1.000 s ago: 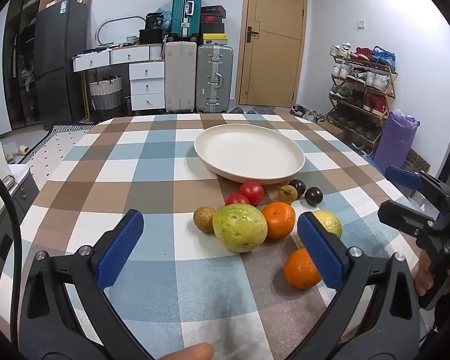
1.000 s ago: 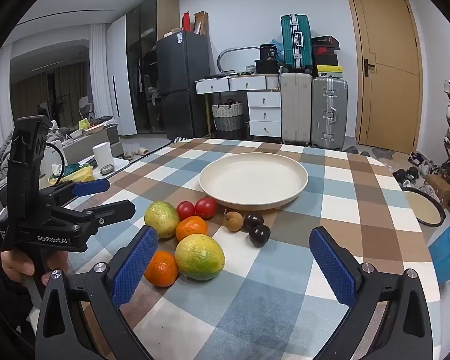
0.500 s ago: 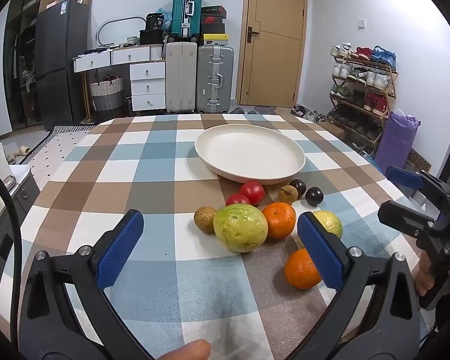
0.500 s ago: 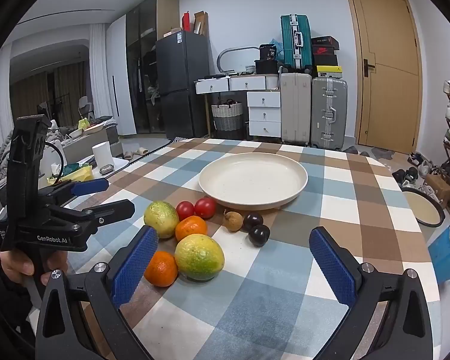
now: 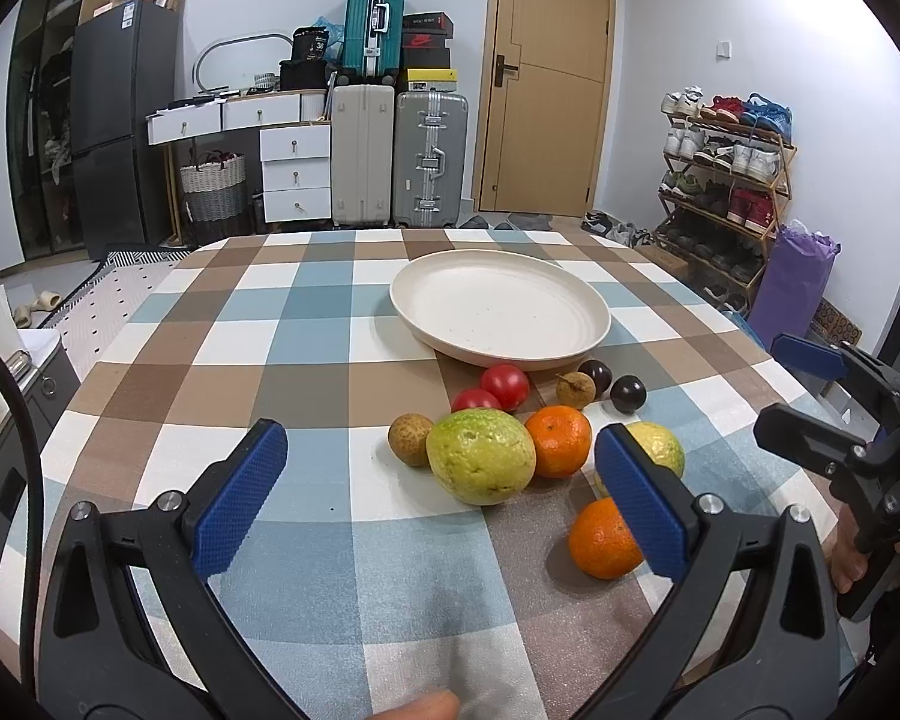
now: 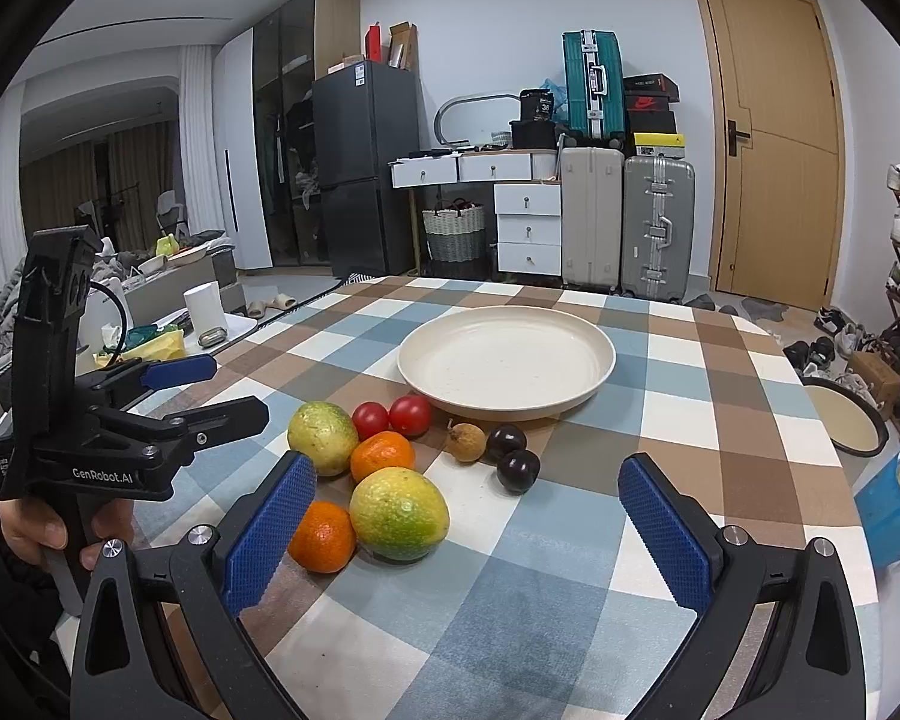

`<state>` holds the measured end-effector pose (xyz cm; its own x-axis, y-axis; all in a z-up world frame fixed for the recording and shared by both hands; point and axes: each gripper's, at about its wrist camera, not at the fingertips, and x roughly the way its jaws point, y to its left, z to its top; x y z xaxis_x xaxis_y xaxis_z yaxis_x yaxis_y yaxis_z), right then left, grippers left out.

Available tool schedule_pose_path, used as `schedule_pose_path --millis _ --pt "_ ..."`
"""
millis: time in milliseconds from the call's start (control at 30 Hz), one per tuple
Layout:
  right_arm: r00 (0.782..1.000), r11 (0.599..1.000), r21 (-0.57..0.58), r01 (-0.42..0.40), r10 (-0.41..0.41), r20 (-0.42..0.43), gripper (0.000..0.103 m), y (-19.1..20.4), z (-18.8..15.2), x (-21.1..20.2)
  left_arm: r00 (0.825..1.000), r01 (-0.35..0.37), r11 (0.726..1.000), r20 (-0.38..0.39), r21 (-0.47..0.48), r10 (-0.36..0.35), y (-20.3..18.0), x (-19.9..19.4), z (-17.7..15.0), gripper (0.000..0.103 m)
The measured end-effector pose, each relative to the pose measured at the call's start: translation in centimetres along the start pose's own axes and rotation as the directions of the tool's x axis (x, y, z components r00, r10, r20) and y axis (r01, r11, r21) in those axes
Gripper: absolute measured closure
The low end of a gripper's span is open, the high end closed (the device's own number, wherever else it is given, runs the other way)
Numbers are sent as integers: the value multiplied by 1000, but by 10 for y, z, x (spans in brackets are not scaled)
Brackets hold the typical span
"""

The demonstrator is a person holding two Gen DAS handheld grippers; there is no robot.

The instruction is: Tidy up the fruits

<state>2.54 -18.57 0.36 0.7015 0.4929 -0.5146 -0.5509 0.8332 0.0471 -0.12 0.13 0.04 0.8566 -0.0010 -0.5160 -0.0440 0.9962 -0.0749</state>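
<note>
A cream plate sits empty on the checked table. In front of it lies a cluster of fruit: a big green guava, a second yellow-green guava, two oranges, two red tomatoes, two dark plums and brown longans. My left gripper is open and empty, just short of the green guava. My right gripper is open and empty, above the table near the second guava.
The checked tablecloth covers the table. A second dish and a blue packet lie off the table's right edge. Suitcases, drawers and a shoe rack stand beyond the table.
</note>
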Motion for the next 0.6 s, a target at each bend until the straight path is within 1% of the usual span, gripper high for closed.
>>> schedule_pose_path --millis 600 --pt "1000 1000 -1 3 -3 -2 0 2 0 0 1000 -1 1000 0 0 1 0 0 0 1"
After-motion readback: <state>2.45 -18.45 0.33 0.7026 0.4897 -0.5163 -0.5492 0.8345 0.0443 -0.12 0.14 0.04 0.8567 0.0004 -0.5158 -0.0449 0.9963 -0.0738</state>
